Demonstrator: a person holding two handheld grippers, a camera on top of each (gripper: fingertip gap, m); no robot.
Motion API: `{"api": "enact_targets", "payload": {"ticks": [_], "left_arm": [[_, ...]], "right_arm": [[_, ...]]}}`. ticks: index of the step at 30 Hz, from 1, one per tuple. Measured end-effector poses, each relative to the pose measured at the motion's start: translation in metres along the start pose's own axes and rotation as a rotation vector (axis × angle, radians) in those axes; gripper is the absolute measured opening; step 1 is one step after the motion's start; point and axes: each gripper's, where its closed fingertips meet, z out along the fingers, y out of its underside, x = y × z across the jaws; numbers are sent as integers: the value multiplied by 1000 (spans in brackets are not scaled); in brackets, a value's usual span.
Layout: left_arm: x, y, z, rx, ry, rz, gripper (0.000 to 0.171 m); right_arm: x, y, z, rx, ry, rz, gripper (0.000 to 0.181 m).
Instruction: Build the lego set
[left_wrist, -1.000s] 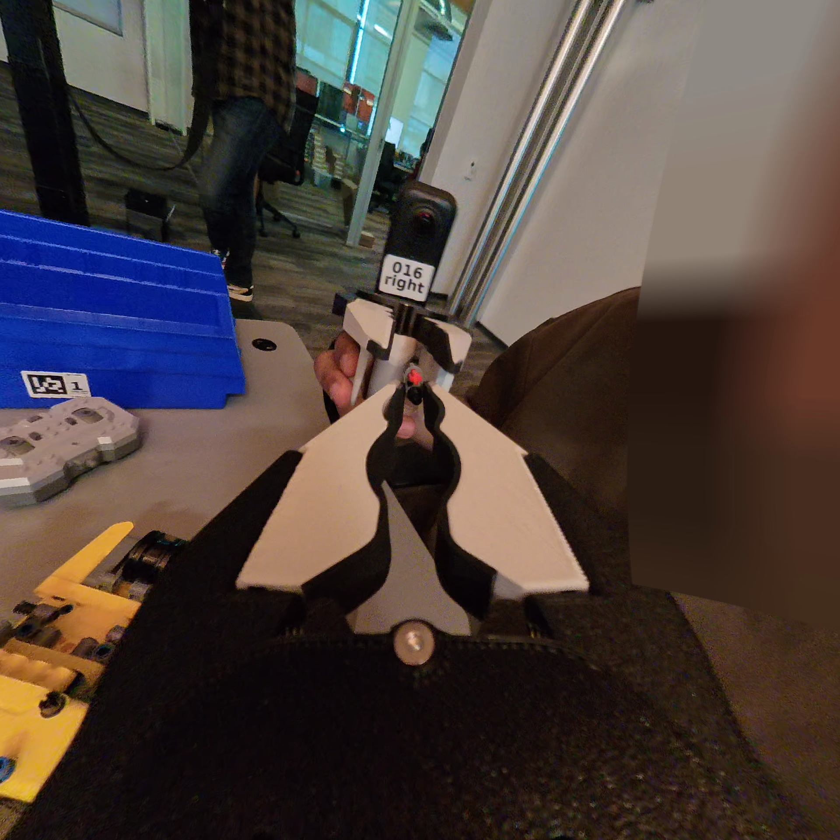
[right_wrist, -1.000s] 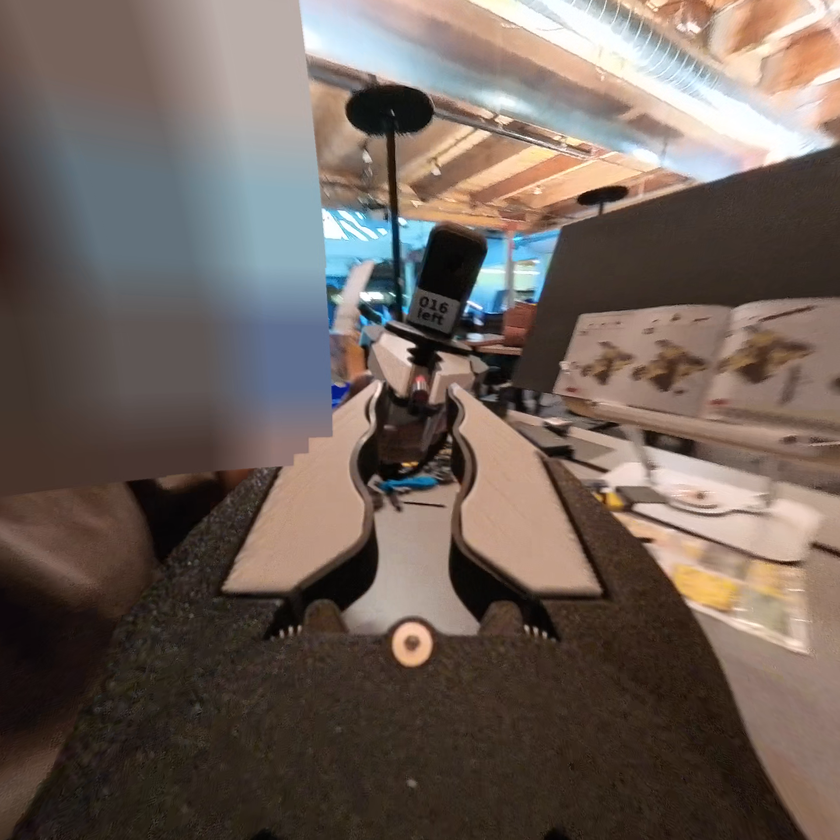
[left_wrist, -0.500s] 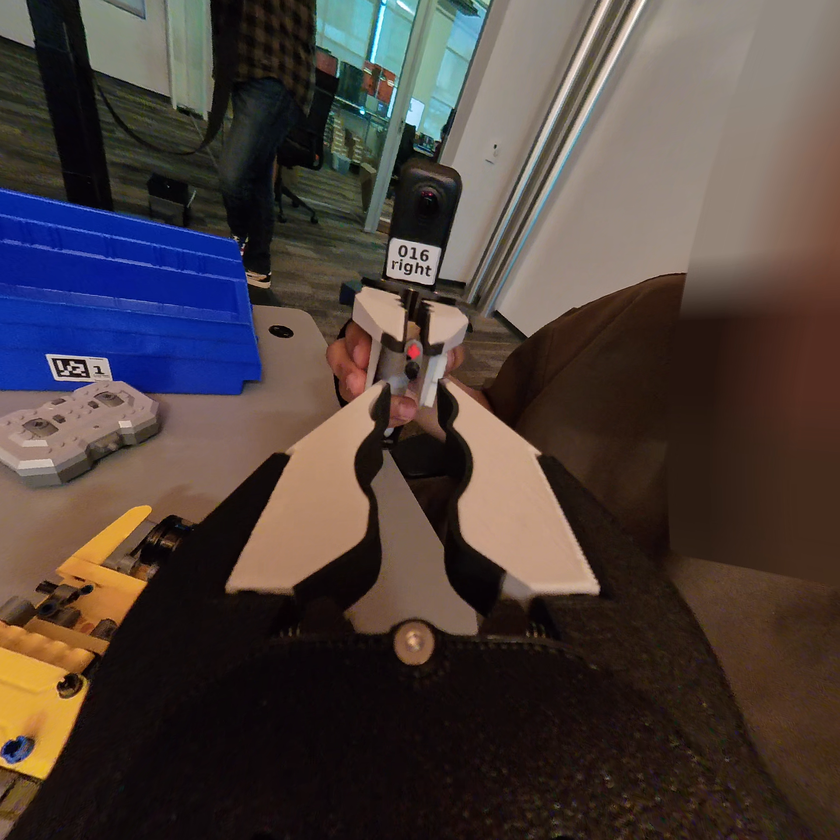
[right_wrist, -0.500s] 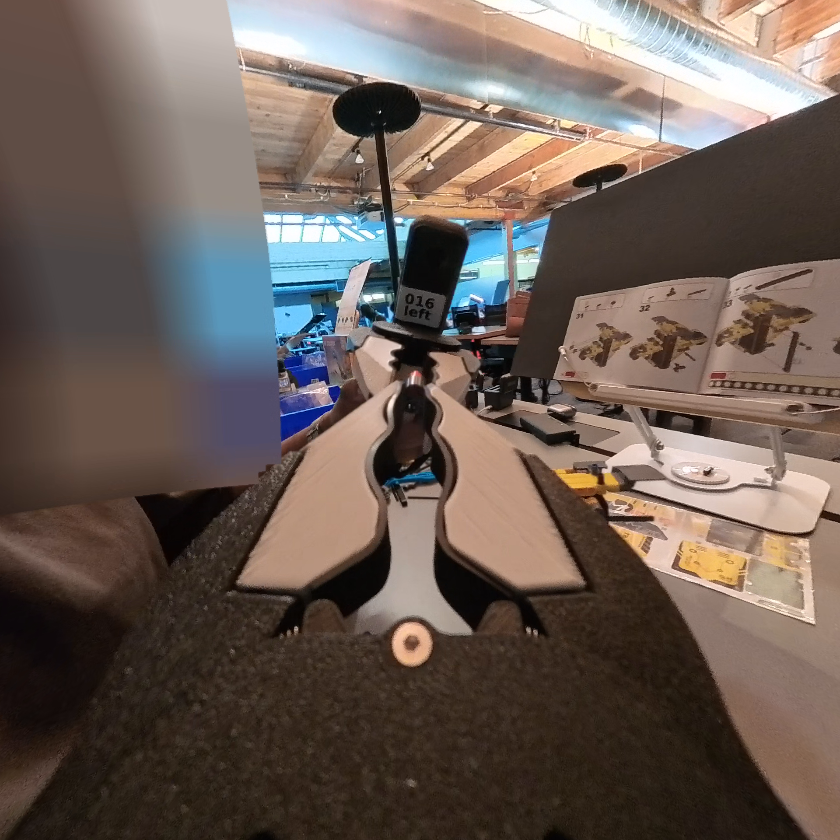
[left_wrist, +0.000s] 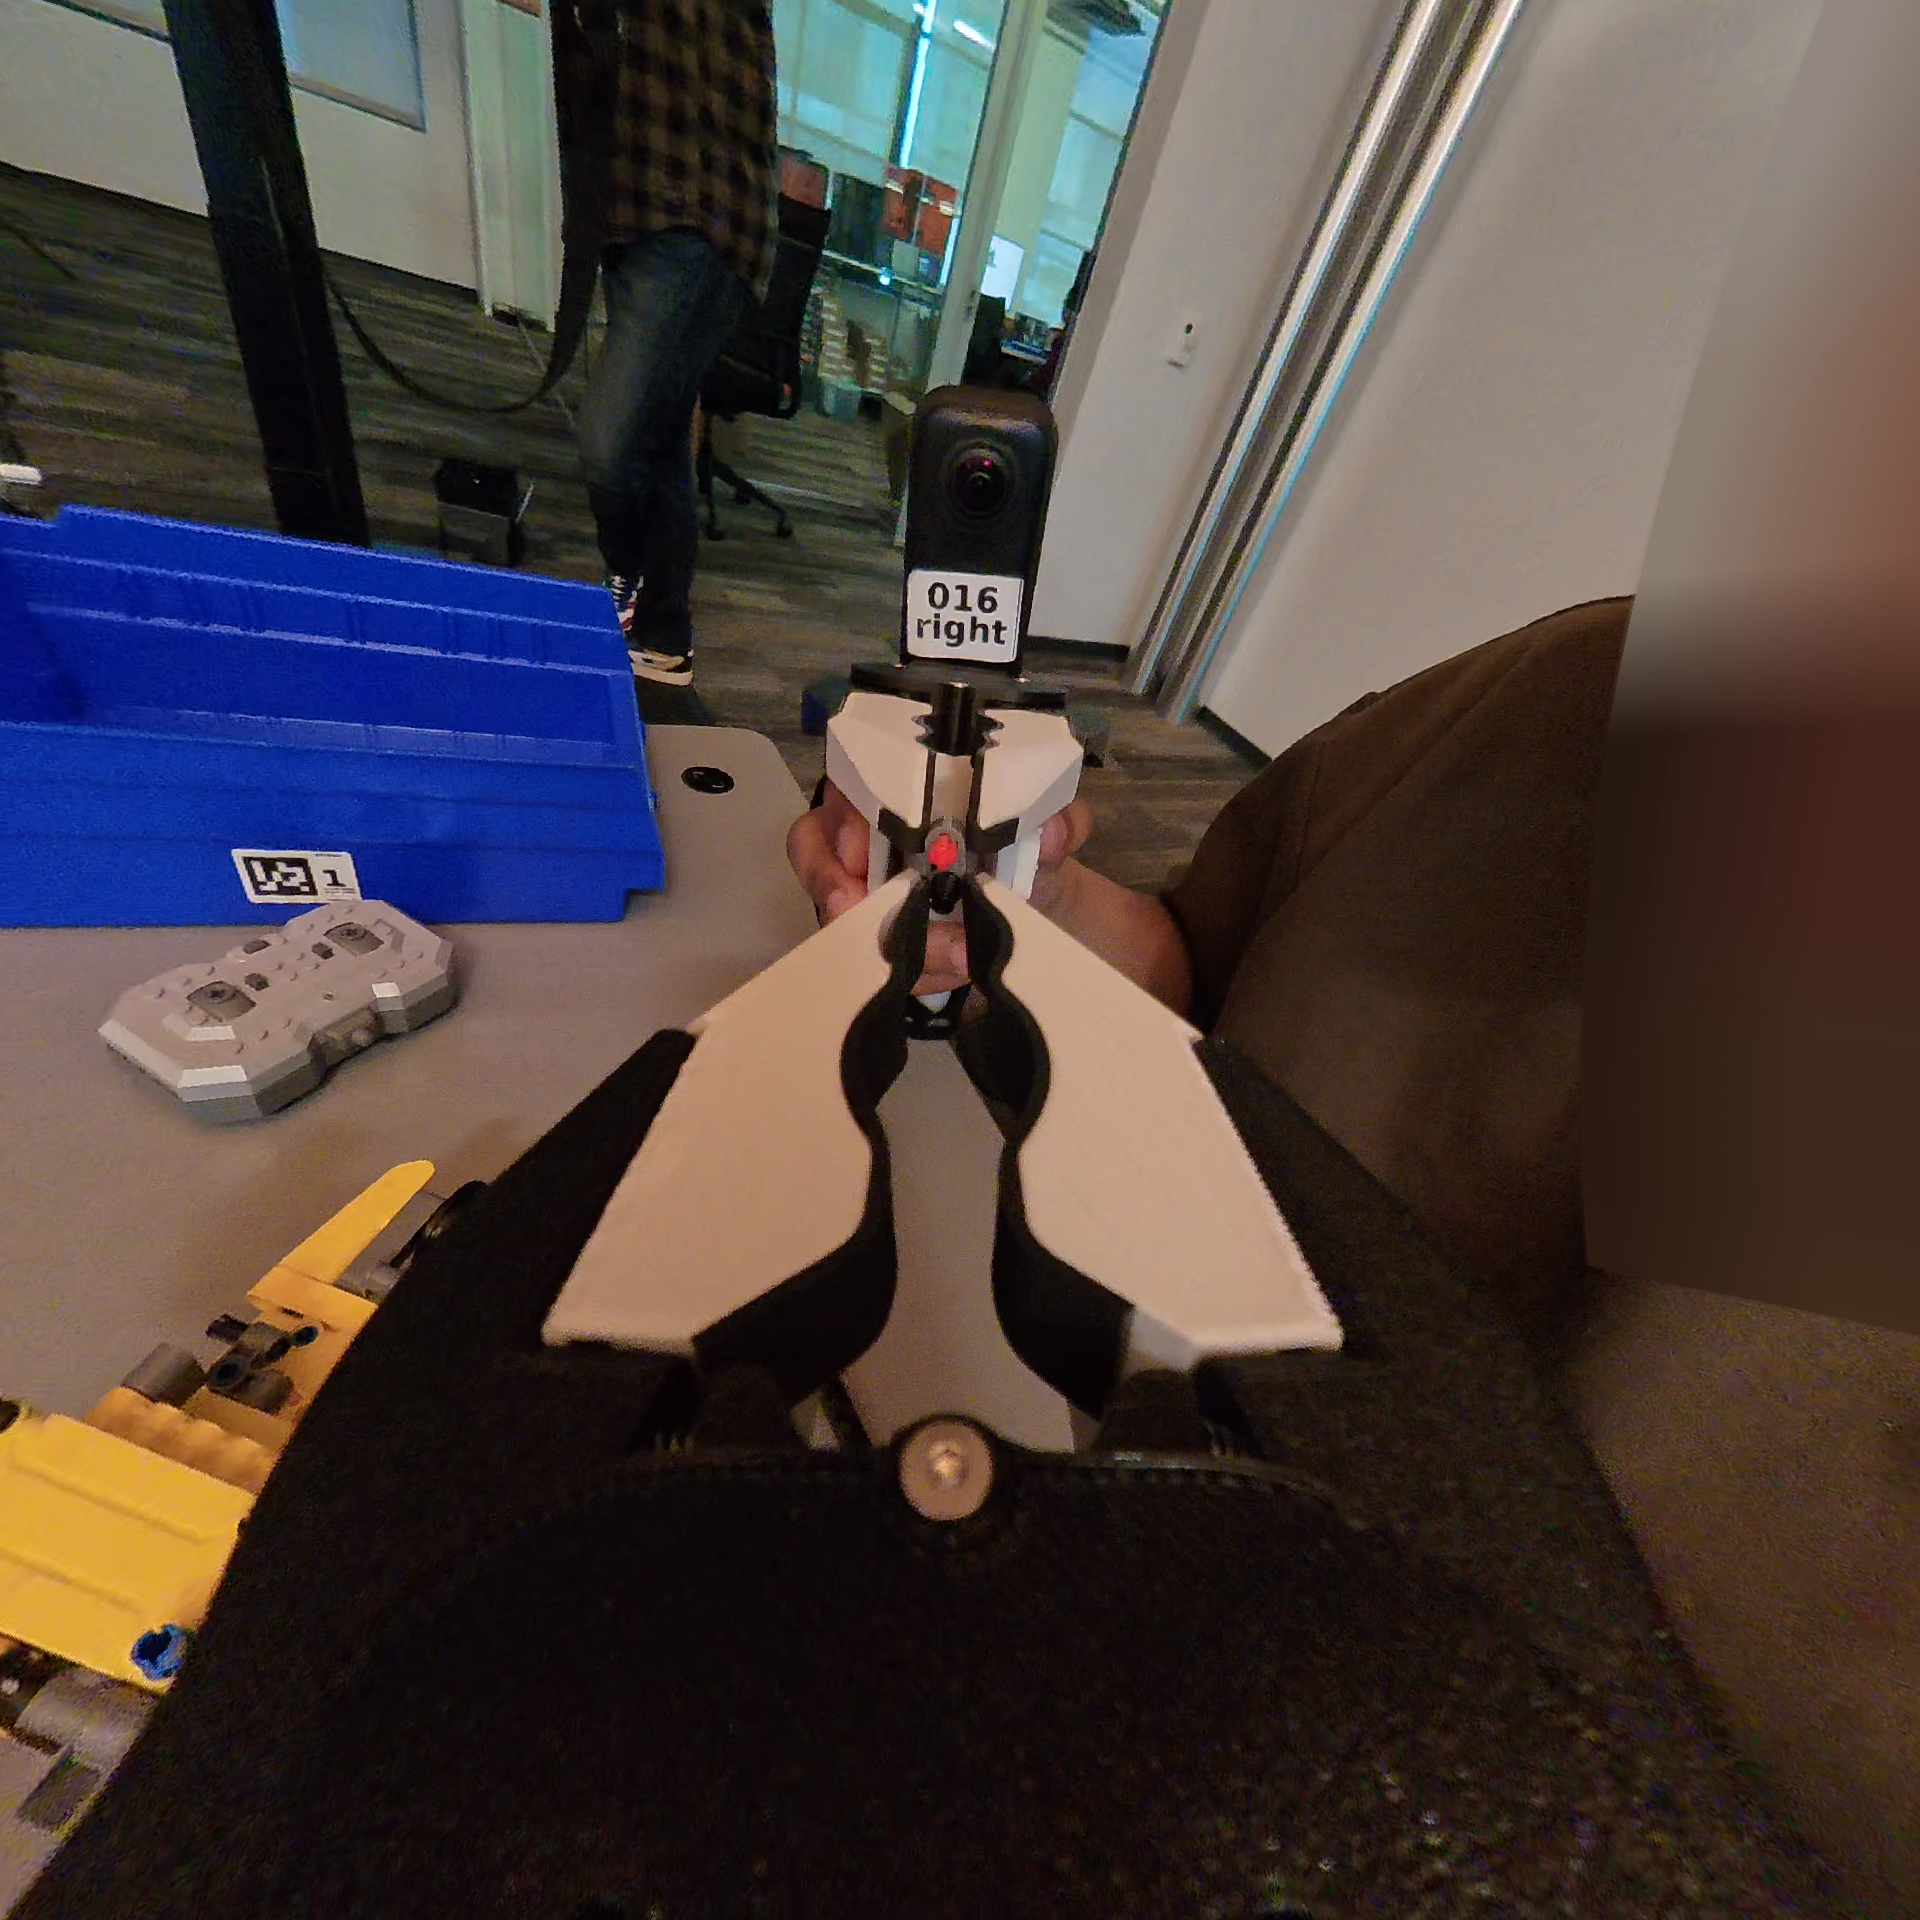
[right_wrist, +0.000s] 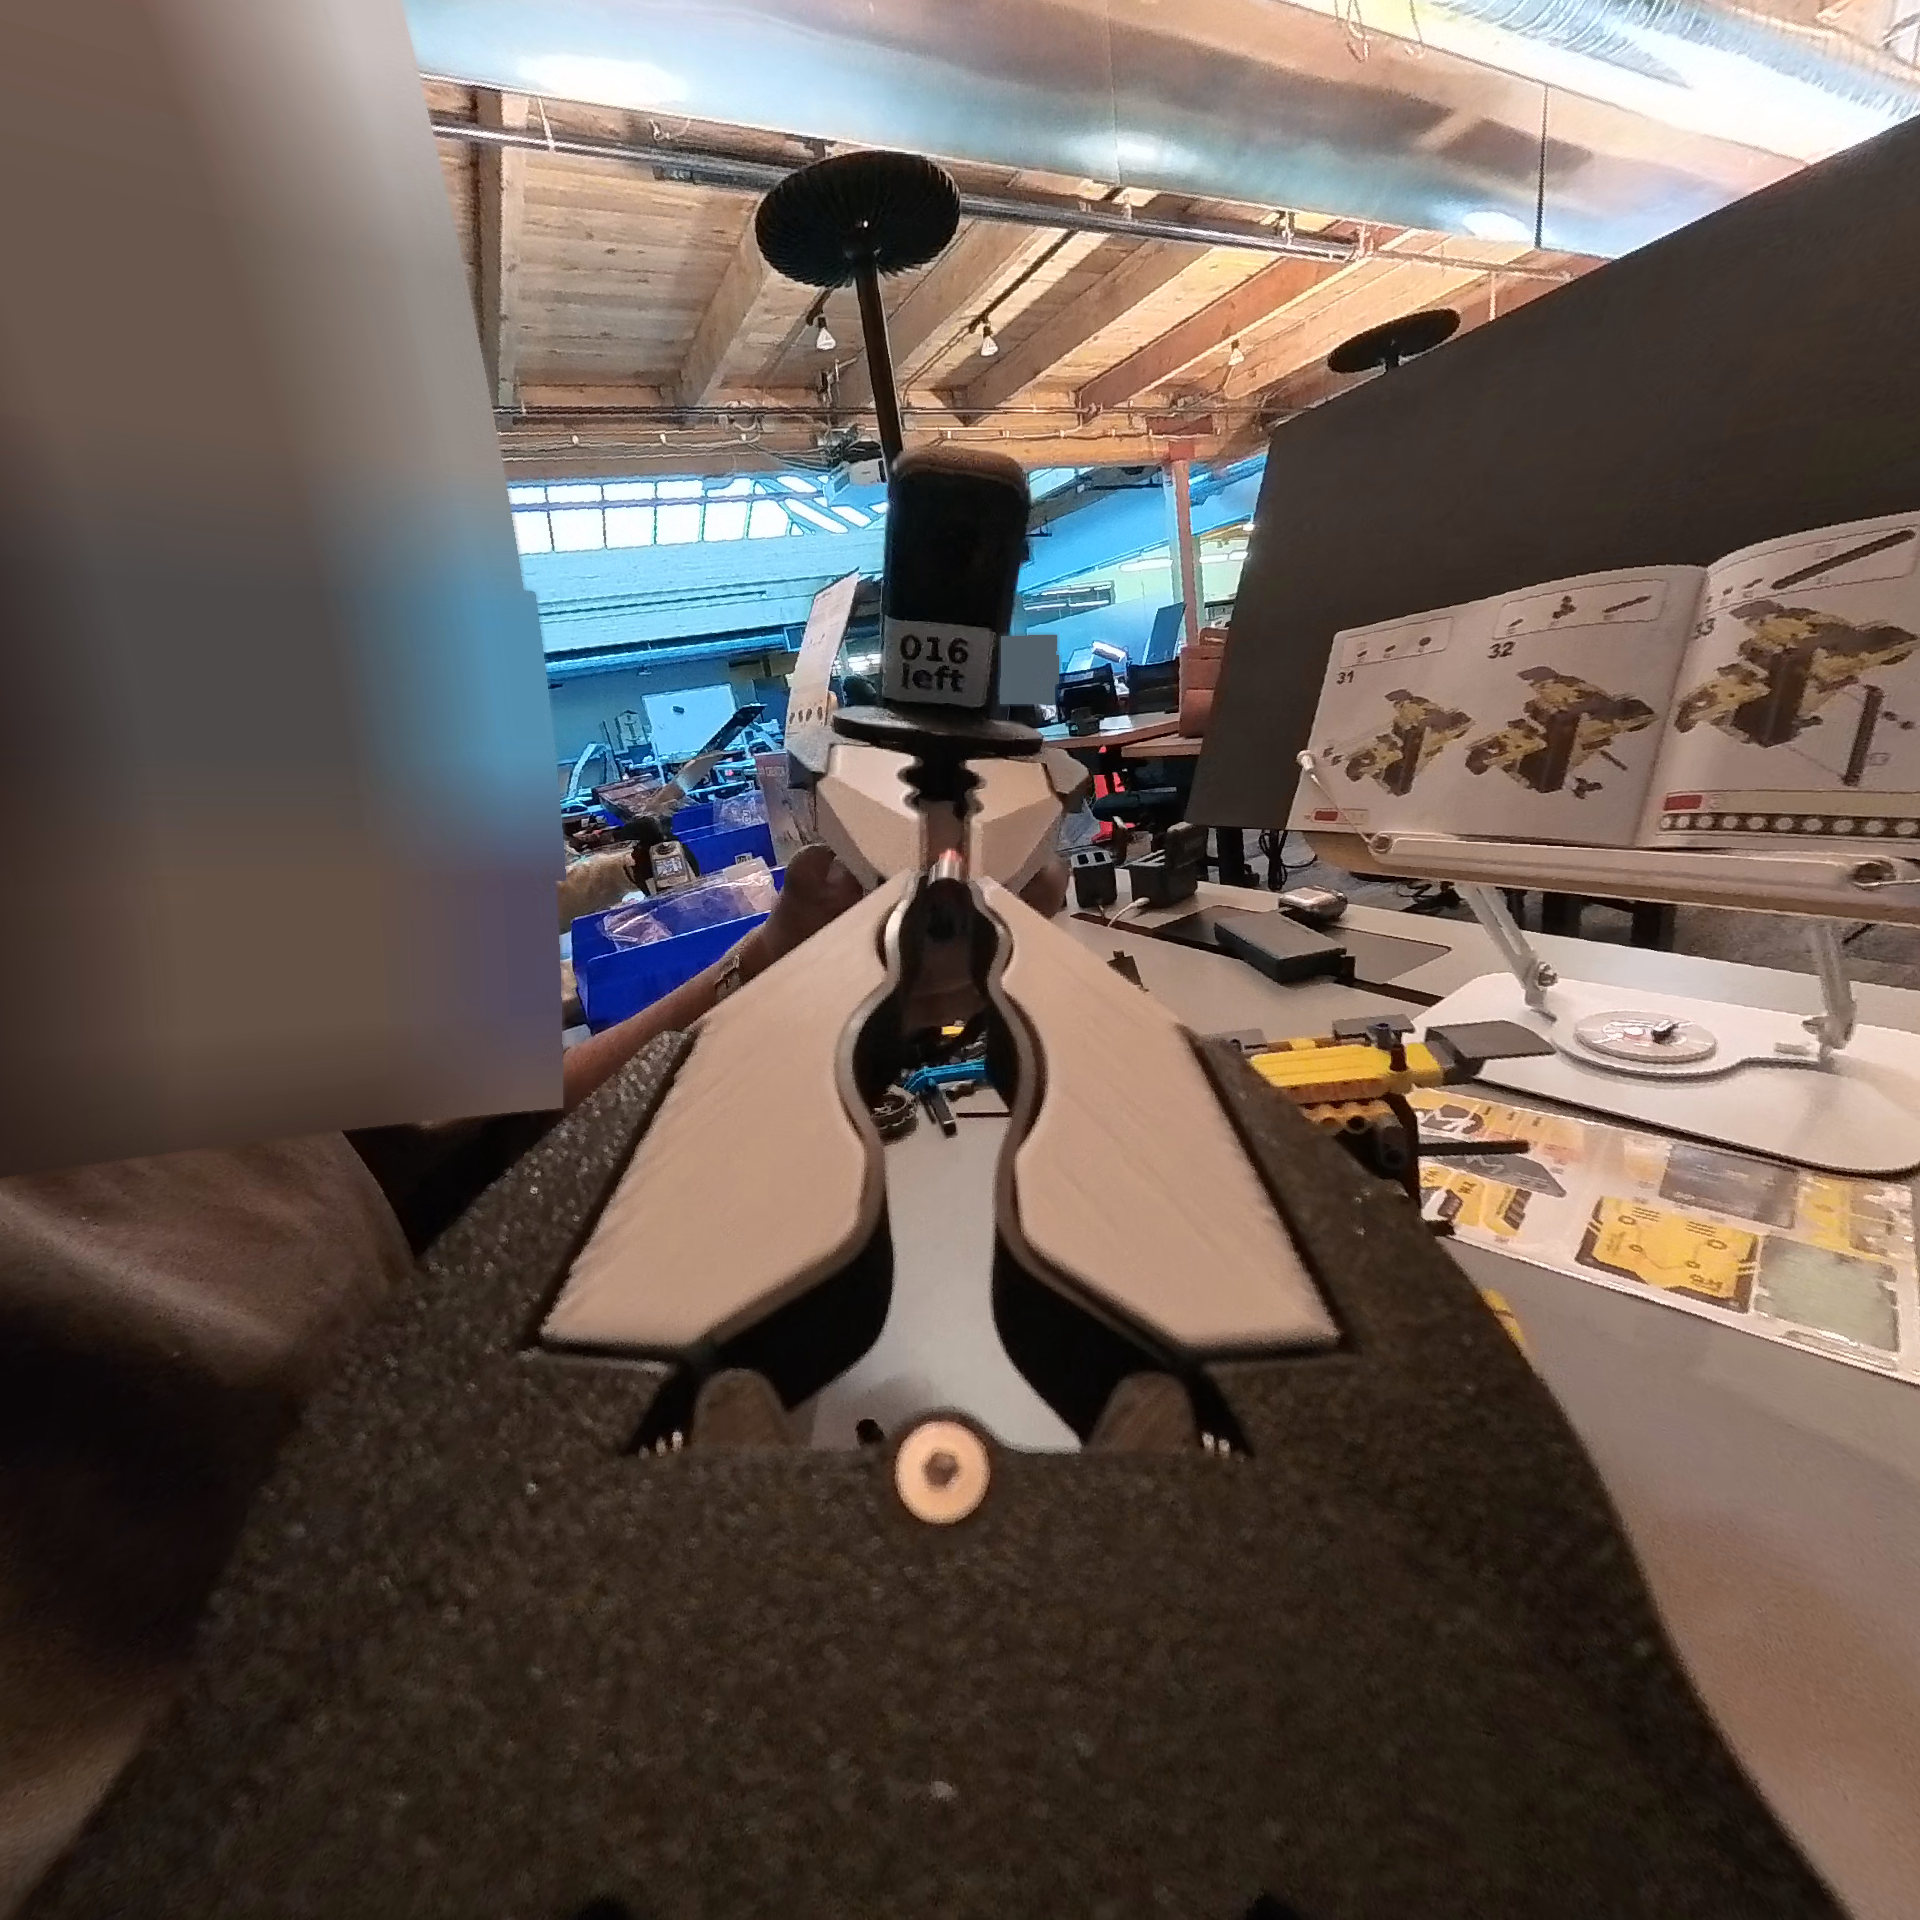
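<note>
Centrally, both grippers' jaws pinch one small red-tipped grey pin (left_wrist: 943, 854): left gripper (left_wrist: 940, 891), right gripper (right_wrist: 943, 885); white printed labels sit on their black cameras.

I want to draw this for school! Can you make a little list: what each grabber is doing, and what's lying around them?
Left gripper: tips pinched together on a small red-and-black part
Right gripper: faces the left one, tips closed at the same part
Left side of table: blue bin, grey block, yellow brick model
Right side: open instruction booklet on a stand, printed sheets below it
Background: a person standing on the carpet
</note>
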Motion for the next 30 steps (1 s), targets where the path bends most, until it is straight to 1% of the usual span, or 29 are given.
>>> {"api": "enact_targets", "payload": {"ticks": [4, 6, 8, 10, 16, 18, 20, 22, 24, 25, 27, 28, 30], "left_arm": [[-1, 1, 0, -17, -29, 29, 0], [0, 1, 0, -23, -28, 32, 0], [0, 1, 0, -17, -29, 30, 0], [-1, 2, 0, -26, -31, 27, 0], [-4, 5, -1, -63, -49, 19, 1], [-11, 0, -9, -48, -96, 33, 22], [-24, -4, -23, -57, -183, 40, 40], [-50, 2, -42, -129, -345, 86, 53], [-77, 17, -63, -238, -502, 133, 58], [-88, 28, -72, -305, -551, 136, 59], [-101, 48, -83, -420, -597, 124, 59], [-106, 55, -85, -452, -610, 118, 58], [-112, 63, -84, -475, -616, 97, 55]], "right_arm": [[0, 1, 0, -6, -2, 1, 7], [1, 3, 0, -18, 1, 0, 12], [0, 5, 0, -38, -5, 0, 12], [-1, 6, 0, -51, -4, -17, 7], [1, 11, 0, -111, 14, -72, 7], [11, 16, 2, -129, 58, -73, 7], [27, 29, 5, -175, 130, -69, 7], [45, 48, 8, -234, 199, -52, 6], [60, 66, 14, -271, 254, -18, 6], [66, 72, 17, -283, 272, -6, 7], [79, 83, 22, -310, 316, -8, 6], [86, 88, 23, -330, 340, -20, 6], [96, 99, 27, -374, 369, -39, 6]]}}
